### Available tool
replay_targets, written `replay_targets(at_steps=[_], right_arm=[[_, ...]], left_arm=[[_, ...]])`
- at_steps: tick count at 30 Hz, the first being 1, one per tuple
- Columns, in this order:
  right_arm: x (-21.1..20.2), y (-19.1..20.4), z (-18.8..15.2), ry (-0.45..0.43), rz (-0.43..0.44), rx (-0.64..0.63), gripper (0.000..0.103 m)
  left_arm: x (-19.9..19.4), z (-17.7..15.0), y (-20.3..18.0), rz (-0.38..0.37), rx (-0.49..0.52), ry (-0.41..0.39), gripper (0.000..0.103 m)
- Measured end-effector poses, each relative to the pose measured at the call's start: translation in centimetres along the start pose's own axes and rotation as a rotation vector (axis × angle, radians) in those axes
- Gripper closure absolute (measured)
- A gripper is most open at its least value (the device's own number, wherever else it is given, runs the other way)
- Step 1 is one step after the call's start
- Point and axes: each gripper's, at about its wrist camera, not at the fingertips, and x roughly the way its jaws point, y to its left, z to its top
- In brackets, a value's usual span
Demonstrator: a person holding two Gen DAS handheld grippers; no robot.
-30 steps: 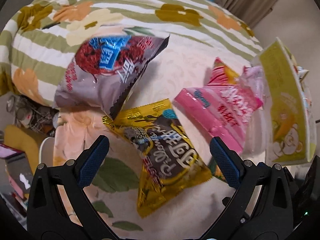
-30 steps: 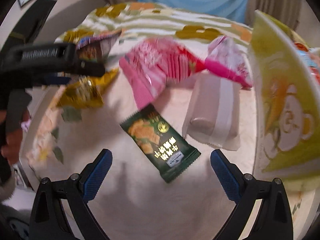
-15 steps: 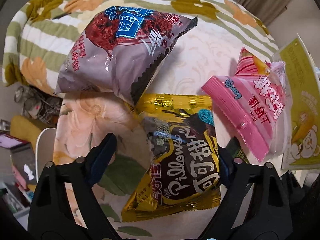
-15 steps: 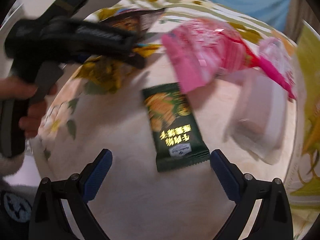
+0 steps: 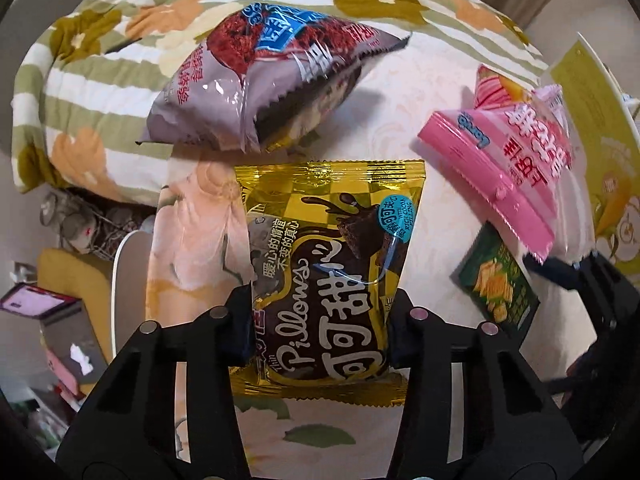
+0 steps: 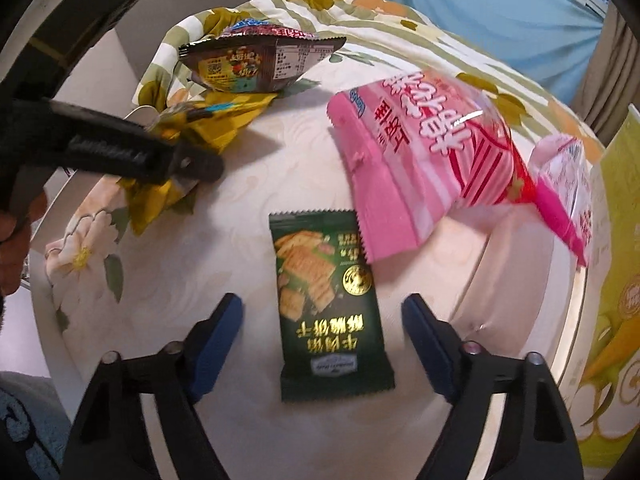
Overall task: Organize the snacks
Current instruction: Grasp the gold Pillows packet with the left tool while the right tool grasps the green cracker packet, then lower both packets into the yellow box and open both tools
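A yellow chocolate-pillow bag (image 5: pixel 332 248) lies on the white round table (image 5: pixel 432 208). My left gripper (image 5: pixel 320 328) points down over it; its jaws are closing and the pads press the bag's two long sides. The right wrist view shows that same gripper (image 6: pixel 200 164) from the side on the crumpled yellow bag (image 6: pixel 224 120). A small dark green cracker packet (image 6: pixel 324 292) lies flat between the fingers of my right gripper (image 6: pixel 322 320). Those jaws are closing, with a gap on each side of the packet.
A grey-purple snack bag (image 5: pixel 272 84) leans at the table's far edge against a striped floral quilt (image 5: pixel 100 60). A pink bag (image 6: pixel 420 152) overlaps the green packet's far corner. A yellow-green box (image 6: pixel 616 280) stands at the right. A hand (image 6: pixel 12 240) holds the left gripper.
The left gripper came down over the yellow bag and its wide jaws closed onto its sides. The right gripper moved over the green packet, rolled to line up with it, and its jaws narrowed.
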Motion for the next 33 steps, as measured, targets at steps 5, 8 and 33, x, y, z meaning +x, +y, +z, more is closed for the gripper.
replay_targets(at_steps=[5, 8, 33], right_arm=[[0.2, -0.1, 0.8, 0.001, -0.023, 0.005, 0.043], [0.0, 0.1, 0.7, 0.009, -0.028, 0.014, 0.055], [-12.2, 1.9, 0.0, -0.136, -0.067, 0.313, 0.062]], left_arm=[[-0.2, -0.8, -0.6, -0.008, 0.053, 0.004, 0.061], [-0.4, -1.3, -1.1, -0.005, 0.077, 0.006, 0.061], [-11.7, 0.2, -4.9, -0.156, 0.270, -0.160, 0.061]])
